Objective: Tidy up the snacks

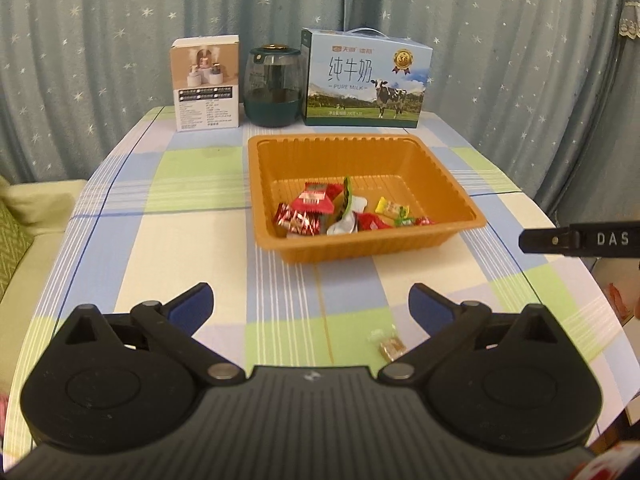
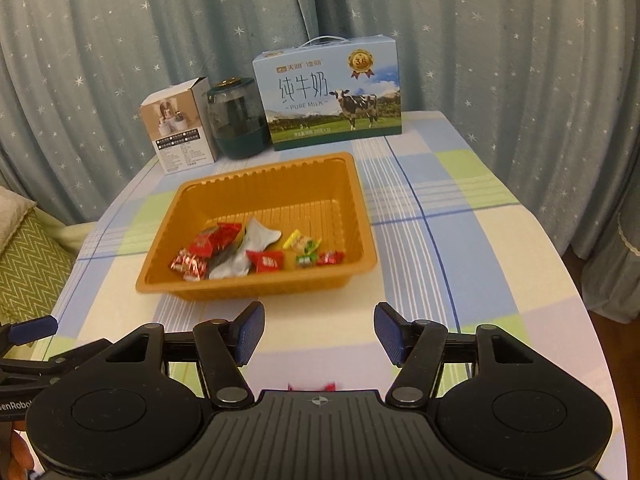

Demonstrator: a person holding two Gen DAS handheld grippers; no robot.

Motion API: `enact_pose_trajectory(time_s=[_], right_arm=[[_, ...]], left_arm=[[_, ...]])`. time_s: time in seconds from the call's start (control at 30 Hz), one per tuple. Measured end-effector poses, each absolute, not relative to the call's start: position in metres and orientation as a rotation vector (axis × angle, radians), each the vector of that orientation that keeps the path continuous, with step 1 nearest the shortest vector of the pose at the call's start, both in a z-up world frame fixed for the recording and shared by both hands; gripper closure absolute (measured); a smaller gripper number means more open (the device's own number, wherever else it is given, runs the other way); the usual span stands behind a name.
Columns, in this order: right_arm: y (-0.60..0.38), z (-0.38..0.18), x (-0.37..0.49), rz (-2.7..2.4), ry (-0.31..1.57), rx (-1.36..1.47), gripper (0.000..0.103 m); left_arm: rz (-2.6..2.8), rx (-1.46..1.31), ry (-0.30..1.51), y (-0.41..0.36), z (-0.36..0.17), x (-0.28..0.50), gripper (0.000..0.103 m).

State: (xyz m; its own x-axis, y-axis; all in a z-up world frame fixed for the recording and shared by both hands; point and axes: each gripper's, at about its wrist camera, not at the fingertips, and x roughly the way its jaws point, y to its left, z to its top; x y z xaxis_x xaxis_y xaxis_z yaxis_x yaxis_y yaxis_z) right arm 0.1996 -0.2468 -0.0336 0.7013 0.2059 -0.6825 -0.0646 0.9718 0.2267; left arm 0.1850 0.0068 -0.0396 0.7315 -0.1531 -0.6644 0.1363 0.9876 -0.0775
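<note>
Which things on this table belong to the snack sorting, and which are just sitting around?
Part of the job:
orange tray
wrapped snacks in the tray
loose candy on the table
red wrapper under the right gripper

Just lying about:
milk carton
dark green jar
small white box

The right gripper [image 2: 318, 332] hangs wide open over the checked table [image 2: 460, 280]. Just past it sits an orange tray [image 2: 256, 288] with snacks [image 2: 248, 254] inside. A bit of red wrapper [image 2: 312, 386] peeks out under the gripper
</note>
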Motion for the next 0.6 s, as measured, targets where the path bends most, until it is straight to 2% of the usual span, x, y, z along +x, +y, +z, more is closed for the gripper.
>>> enact_pose_trajectory(time_s=[0.6], right_arm=[[-0.246, -0.061, 0.105, 0.127, 0.814, 0.297, 0.041]], left_arm=[[-0.096, -0.093, 0.790, 0.018, -0.062, 0.118, 0.000]])
